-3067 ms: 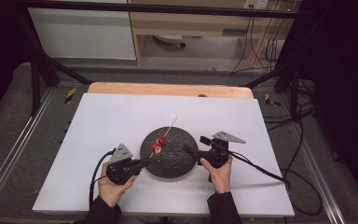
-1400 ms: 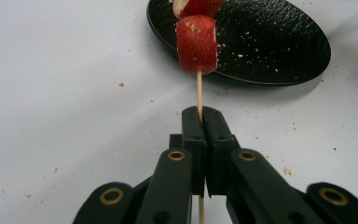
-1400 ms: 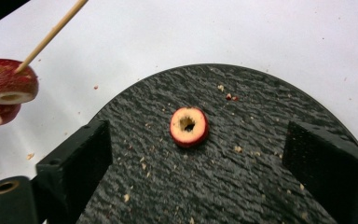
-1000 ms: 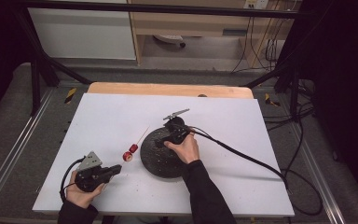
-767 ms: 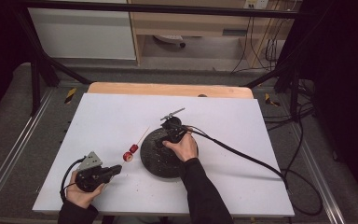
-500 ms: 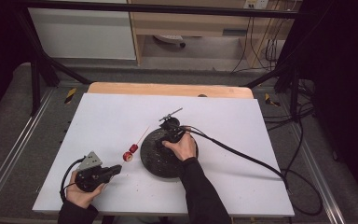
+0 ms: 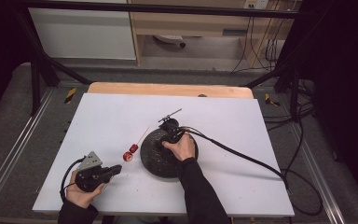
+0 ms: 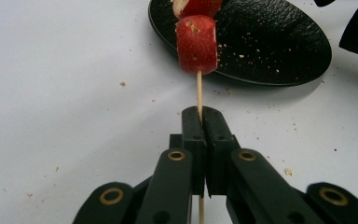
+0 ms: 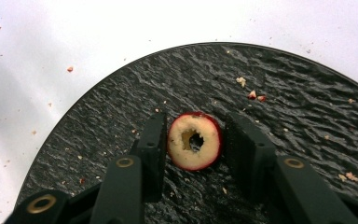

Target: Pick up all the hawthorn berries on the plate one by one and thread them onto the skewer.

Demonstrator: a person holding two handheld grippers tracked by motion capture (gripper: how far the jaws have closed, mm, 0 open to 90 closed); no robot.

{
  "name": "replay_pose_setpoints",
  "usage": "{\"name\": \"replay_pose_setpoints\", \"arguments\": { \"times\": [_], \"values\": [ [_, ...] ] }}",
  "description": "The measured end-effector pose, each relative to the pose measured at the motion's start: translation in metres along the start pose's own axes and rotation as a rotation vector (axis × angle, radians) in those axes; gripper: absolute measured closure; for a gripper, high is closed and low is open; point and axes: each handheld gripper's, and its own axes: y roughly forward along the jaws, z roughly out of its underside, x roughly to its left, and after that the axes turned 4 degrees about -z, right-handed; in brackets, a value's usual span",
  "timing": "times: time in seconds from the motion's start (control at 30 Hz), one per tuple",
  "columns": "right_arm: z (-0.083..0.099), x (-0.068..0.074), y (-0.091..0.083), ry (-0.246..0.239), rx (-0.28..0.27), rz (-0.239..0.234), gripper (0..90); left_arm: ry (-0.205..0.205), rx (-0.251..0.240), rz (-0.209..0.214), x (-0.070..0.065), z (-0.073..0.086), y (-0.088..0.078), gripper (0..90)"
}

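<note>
My left gripper (image 8: 201, 112) is shut on the thin wooden stick of a skewer (image 8: 198, 93). The stick carries two red fruit pieces (image 8: 196, 44) and points at the rim of the black plate (image 8: 279, 46). In the high view this gripper (image 7: 114, 169) rests front left, with the skewer's fruit (image 7: 130, 152) just left of the plate (image 7: 156, 163). My right gripper (image 9: 196, 119) points down on the plate (image 9: 284, 93). Its jaws have just been closing and now press both sides of a cored red fruit slice (image 9: 195, 142). From above, the hand covers the right gripper (image 7: 164, 140).
The white table top (image 7: 242, 121) has crumbs scattered around the plate. The right gripper's black cable (image 7: 242, 156) trails across the table to the right edge. A wooden board edge (image 7: 168, 88) runs along the back.
Since three seconds ago my left gripper has drawn back to the front left with the skewer and the right has come over the plate. In the last second both hands barely shifted.
</note>
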Motion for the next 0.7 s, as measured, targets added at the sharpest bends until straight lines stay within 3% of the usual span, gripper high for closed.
{"name": "replay_pose_setpoints", "arguments": {
  "times": [0.27, 0.7],
  "values": [
    [0.0, 0.001, -0.003, 0.004, 0.008, 0.001, 62.3, 0.0, 0.0, 0.0, 0.0, 0.0, 0.0, 88.2],
    [0.003, 0.011, -0.021, 0.024, -0.041, -0.015, 62.7, 0.004, -0.001, 0.0, -0.002, 0.0, 0.0, 88.2]
  ]
}}
